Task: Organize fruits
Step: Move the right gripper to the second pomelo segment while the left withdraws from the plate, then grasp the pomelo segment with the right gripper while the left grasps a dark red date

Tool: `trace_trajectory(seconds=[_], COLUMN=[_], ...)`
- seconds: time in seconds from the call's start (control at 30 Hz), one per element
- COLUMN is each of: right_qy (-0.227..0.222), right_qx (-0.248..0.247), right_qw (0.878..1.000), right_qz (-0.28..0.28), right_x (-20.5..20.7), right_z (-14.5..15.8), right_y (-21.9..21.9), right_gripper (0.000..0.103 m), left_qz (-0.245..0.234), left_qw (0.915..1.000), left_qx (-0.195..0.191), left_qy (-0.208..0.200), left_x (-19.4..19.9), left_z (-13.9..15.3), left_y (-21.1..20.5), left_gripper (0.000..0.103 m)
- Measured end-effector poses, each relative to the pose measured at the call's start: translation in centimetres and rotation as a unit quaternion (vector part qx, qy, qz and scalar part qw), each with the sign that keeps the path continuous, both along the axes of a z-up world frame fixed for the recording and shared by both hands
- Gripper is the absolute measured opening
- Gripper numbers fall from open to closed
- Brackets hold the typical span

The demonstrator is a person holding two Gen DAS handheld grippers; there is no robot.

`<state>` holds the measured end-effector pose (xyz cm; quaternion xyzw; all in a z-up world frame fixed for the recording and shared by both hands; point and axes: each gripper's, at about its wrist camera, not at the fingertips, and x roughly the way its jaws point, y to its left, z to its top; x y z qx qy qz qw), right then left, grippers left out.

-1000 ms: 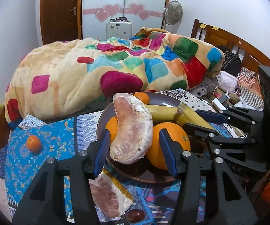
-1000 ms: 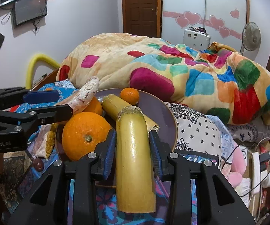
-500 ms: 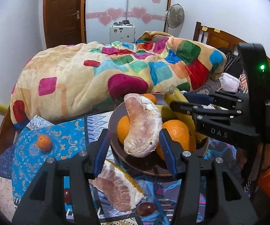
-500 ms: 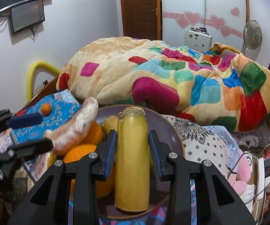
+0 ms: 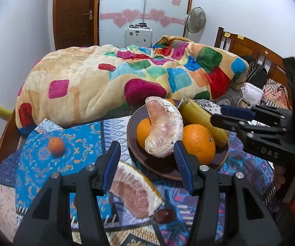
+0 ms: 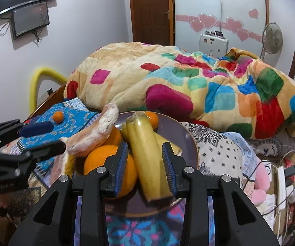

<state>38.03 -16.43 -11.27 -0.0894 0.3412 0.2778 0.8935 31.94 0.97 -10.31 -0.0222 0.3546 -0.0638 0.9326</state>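
Note:
A dark brown plate (image 5: 169, 171) holds two oranges (image 5: 198, 141), a small mandarin, a peeled pomelo segment (image 5: 163, 127) and bananas. My left gripper (image 5: 147, 162) stands open just short of the plate's near rim, with nothing between its pads. Under it on the cloth lies a second pomelo segment (image 5: 135, 192). My right gripper (image 6: 145, 145) is shut on a banana (image 6: 147, 153), which sits tilted between the pads, its cut end over the front of the plate (image 6: 186, 143). A second banana lies behind it.
A loose mandarin (image 5: 56, 146) sits on the blue patterned cloth at the left. A small dark fruit (image 5: 164, 215) lies by the near pomelo segment. A bulky multicoloured quilt (image 5: 106, 78) rises behind the plate. Cables and a power strip (image 6: 282, 176) lie at the right.
My left gripper drew back from the pomelo segment, which stayed on the plate. My right gripper lifted the banana and brought it over the plate, where it now sits tilted.

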Motion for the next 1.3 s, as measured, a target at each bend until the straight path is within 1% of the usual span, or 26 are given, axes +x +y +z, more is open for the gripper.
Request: trace_trajectory(seconds=[0.07, 0.23, 0.3, 0.37, 0.47, 0.53, 0.67, 0.77, 0.87, 1.07, 1.23, 1.3], right_qy=[-0.004, -0.007, -0.004, -0.009, -0.022, -0.015, -0.001, 0.016, 0.021, 0.038, 0.05, 0.056], right_qx=[0.001, 0.013, 0.023, 0.027, 0.013, 0.011, 0.002, -0.009, -0.022, -0.05, -0.068, -0.075], right_qw=[1.0, 1.0, 0.999, 0.999, 0.998, 0.997, 0.997, 0.996, 0.996, 0.994, 0.993, 0.992], right_qz=[0.003, 0.024, 0.035, 0.043, 0.055, 0.068, 0.08, 0.085, 0.086, 0.084, 0.086, 0.089], right_x=[-1.1, -4.3, -5.3, -6.3, -7.6, -8.1, -8.2, -7.9, -7.7, -6.9, -6.3, -6.0], right_z=[0.3, 1.0, 1.2, 1.2, 0.8, 0.3, -0.9, -2.2, -3.2, -4.7, -5.6, -5.9], right_y=[0.0, 0.9, 1.4, 2.0, 3.5, 4.4, 6.0, 7.3, 8.1, 9.1, 10.3, 10.9], right_gripper=[0.032, 0.032, 0.036, 0.042, 0.042, 0.042, 0.042, 0.042, 0.042, 0.042, 0.042, 0.047], left_qz=[0.003, 0.021, 0.032, 0.043, 0.057, 0.064, 0.074, 0.079, 0.081, 0.073, 0.064, 0.059], left_qw=[1.0, 0.9996, 0.9993, 0.999, 0.9983, 0.9979, 0.9972, 0.9968, 0.9965, 0.9966, 0.997, 0.9973], left_qx=[0.004, 0.01, 0.008, 0.005, 0.008, 0.009, 0.011, 0.009, 0.004, 0.005, 0.002, 0.001], left_qy=[-0.003, -0.014, -0.015, -0.013, -0.01, -0.009, 0.0, 0.01, 0.024, 0.037, 0.043, 0.044], left_x=[-1.1, -4.0, -5.1, -6.2, -7.4, -8.0, -9.2, -9.5, -9.5, -9.1, -8.5, -8.2], left_z=[0.4, 1.1, 1.3, 1.3, 1.1, 0.9, -0.2, -1.3, -2.6, -4.3, -5.1, -5.3], left_y=[0.3, 1.8, 2.9, 4.1, 5.5, 6.5, 8.4, 9.5, 10.5, 11.1, 11.2, 11.2], left_gripper=[0.054, 0.062, 0.065, 0.065, 0.065, 0.065, 0.066, 0.066, 0.066, 0.066, 0.066, 0.066])
